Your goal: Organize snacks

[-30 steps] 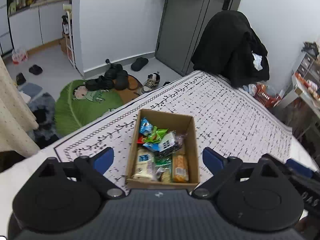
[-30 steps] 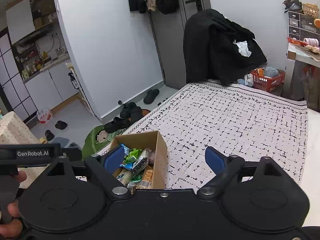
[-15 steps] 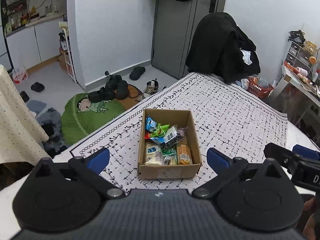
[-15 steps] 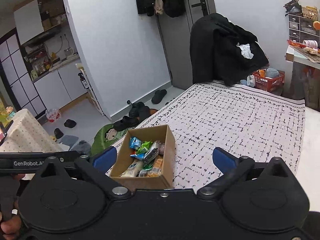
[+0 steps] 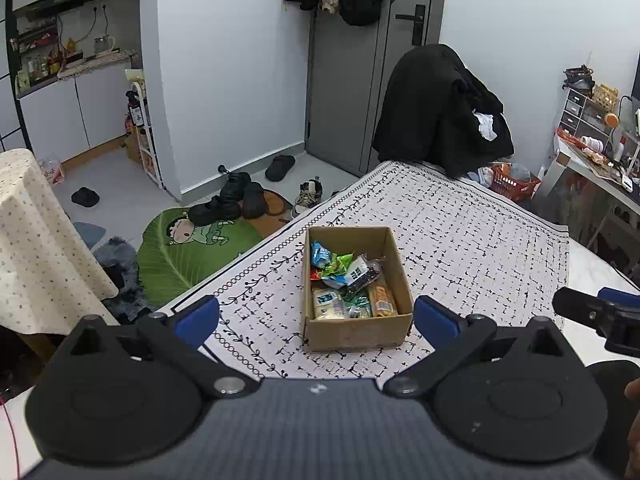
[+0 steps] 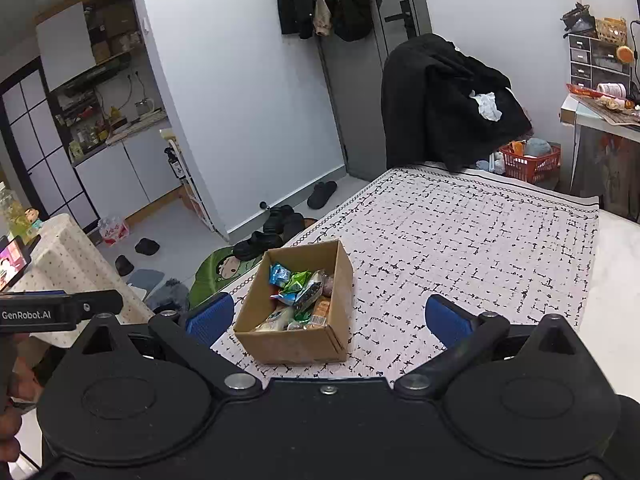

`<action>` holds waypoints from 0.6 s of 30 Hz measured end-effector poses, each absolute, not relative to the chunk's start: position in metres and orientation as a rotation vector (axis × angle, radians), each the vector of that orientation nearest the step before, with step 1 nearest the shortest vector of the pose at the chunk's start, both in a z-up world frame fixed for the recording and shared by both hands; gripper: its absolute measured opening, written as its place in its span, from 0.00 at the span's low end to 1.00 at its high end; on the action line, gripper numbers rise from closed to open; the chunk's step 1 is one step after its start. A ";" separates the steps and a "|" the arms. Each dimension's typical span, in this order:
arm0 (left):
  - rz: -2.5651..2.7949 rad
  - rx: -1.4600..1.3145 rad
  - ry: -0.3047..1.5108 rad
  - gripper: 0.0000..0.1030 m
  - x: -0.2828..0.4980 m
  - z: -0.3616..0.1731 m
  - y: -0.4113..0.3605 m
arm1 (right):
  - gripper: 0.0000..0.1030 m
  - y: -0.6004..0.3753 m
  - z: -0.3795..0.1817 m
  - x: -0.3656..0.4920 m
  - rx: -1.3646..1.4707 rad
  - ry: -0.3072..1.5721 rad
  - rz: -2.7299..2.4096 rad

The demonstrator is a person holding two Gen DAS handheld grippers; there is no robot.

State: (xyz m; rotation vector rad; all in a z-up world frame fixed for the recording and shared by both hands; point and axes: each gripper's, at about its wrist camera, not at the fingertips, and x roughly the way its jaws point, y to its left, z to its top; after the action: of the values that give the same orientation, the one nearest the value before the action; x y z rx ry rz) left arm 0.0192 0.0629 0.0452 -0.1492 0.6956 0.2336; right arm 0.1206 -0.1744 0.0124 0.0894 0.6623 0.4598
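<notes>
On the patterned cloth (image 5: 480, 240) the cardboard box (image 5: 356, 334) of snacks (image 5: 348, 280) now looks farther off than a second ago, both left gripper (image 5: 316, 316) and right gripper (image 6: 328, 314) pulled back, fingers wide and empty, so sorting seems finished.

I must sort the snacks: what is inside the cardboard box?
Inside the cardboard box: snack packets, blue, green, dark, white, orange. Lower packets are covered.

both wrist views downward, sharing box (image 5: 356, 332)
</notes>
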 end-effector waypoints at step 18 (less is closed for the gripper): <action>0.185 -0.147 0.662 1.00 -0.023 0.043 0.064 | 1.00 -0.169 0.018 0.082 0.008 0.655 0.462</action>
State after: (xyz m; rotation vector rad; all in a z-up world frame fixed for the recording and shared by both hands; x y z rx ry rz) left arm -0.0234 0.0637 0.0433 -0.1469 0.6621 0.1852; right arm 0.0821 -0.1689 0.0180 0.0083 0.6549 0.4621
